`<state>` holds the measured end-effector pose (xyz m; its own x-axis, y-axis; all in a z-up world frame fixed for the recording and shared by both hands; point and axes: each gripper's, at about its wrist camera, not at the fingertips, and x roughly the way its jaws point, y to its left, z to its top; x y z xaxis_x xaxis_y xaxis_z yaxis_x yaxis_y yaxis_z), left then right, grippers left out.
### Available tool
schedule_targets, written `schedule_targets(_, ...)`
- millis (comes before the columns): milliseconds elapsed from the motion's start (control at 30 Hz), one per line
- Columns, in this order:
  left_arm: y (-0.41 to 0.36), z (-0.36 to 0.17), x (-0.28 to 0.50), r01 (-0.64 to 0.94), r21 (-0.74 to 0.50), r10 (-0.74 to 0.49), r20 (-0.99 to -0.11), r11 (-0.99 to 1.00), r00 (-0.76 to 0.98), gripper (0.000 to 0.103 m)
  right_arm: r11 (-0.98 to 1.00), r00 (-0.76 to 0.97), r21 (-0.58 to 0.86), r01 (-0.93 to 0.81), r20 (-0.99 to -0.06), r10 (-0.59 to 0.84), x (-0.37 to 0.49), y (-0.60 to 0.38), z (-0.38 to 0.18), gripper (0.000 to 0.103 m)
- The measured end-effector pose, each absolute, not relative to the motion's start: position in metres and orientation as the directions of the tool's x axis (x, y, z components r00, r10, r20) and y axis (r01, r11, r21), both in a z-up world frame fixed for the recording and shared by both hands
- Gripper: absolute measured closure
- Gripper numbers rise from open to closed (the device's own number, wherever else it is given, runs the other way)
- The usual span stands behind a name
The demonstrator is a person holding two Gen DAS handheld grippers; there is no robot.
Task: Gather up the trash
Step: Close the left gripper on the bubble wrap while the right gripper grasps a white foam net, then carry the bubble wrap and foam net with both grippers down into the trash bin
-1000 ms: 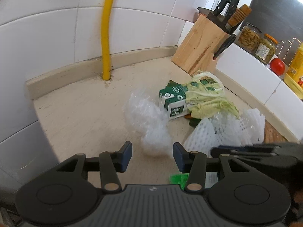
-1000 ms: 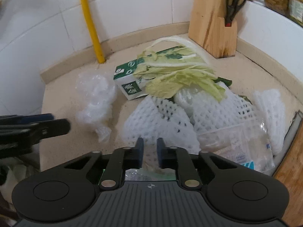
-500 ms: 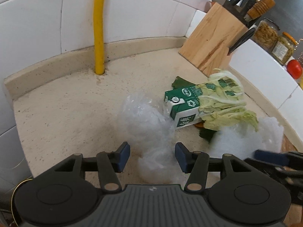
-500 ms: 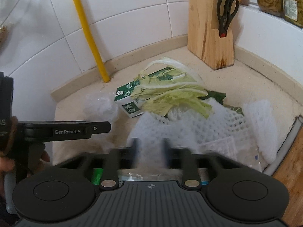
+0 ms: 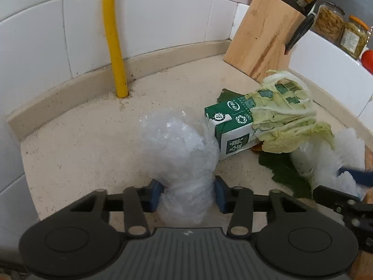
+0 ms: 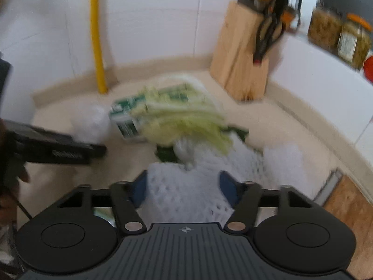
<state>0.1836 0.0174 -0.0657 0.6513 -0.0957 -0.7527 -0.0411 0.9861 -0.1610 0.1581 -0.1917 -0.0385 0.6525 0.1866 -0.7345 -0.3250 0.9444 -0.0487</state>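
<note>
A crumpled clear plastic bag (image 5: 179, 144) lies on the beige counter (image 5: 81, 151). My left gripper (image 5: 187, 194) straddles its near end, jaws closing, both blue pads against the plastic. To the right lie a green milk carton (image 5: 230, 128) and cabbage leaves (image 5: 286, 126) draped over it. White foam net (image 5: 326, 158) spreads beyond them. In the blurred right wrist view my right gripper (image 6: 184, 190) has that foam net (image 6: 186, 186) between its fingers; the jaws are closing and the pads still stand apart from it.
A yellow pipe (image 5: 114, 46) rises from the counter at the tiled back wall. A wooden knife block (image 5: 263, 39) stands in the corner, with jars (image 5: 328, 21) on the ledge behind. A wooden board (image 6: 349, 210) lies at the right edge.
My left gripper moved forward and down onto the plastic bag, and its jaws narrowed around it. My right gripper went from shut to spread, with foam net now between its fingers.
</note>
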Motion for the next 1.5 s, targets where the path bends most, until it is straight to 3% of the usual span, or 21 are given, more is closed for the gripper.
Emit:
schedule_targets(67,0.021,-0.064,0.181,-0.055,-0.176,-0.099,-0.755,0.983,0.648,0.068,0.955,0.645,-0.025,-0.296,-0.742,0.181,0.158,-0.198,-0.039,0.069)
schedule_targets(167,0.023,-0.06,0.173,-0.059,-0.192,-0.108,-0.751,0.98,0.652,0.071,0.965,0.625,0.079,-0.249,-0.748,0.222,0.159,-0.215,-0.032,0.079)
schedule_targets(400,0.025,-0.043,0.156,-0.037,-0.238,-0.151,-0.722,0.97,0.675,0.071,0.958,0.623,0.227,-0.173,-0.729,0.285,0.145,-0.245,-0.012,0.081)
schedule_targets(667,0.023,-0.024,0.135,-0.002,-0.255,-0.18,-0.687,0.967,0.704,0.071,0.942,0.657,0.294,-0.162,-0.68,0.325,0.135,-0.256,0.011,0.081)
schedule_targets(1500,0.061,-0.007,0.068,-0.098,-0.208,-0.066,-0.662,0.973,0.747,0.071,0.851,0.576,0.316,-0.419,-0.632,0.518,0.108,-0.153,0.024,0.081)
